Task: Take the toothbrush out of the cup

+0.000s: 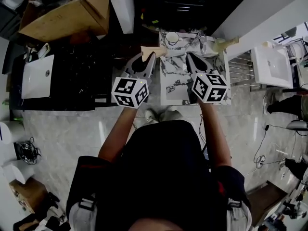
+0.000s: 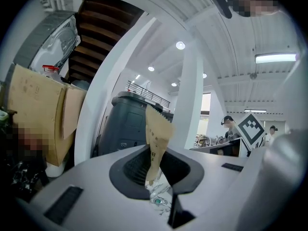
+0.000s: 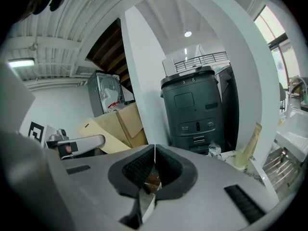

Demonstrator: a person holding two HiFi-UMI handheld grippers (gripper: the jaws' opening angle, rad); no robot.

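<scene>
L hand-held gripper (image 2: 155, 158) pinches the tan-wrapped toothbrush (image 2: 158, 129) by its lower end, upright just left of the cup (image 1: 172, 37) (already clear of it, I judge), while R hand-held gripper (image 3: 154, 150), pressed together & empty, hovers right of the cup over the desk (image 1: 173, 81).

Cluttered workshop — cardboard boxes (image 1: 67, 16), floor cables (image 1: 263, 150)

A brown cardboard box (image 1: 67, 13) sits at left – a dark grey plastic bin (image 3: 195, 109) stands behind the white marble-patterned tabletop (image 1: 173, 88).
</scene>
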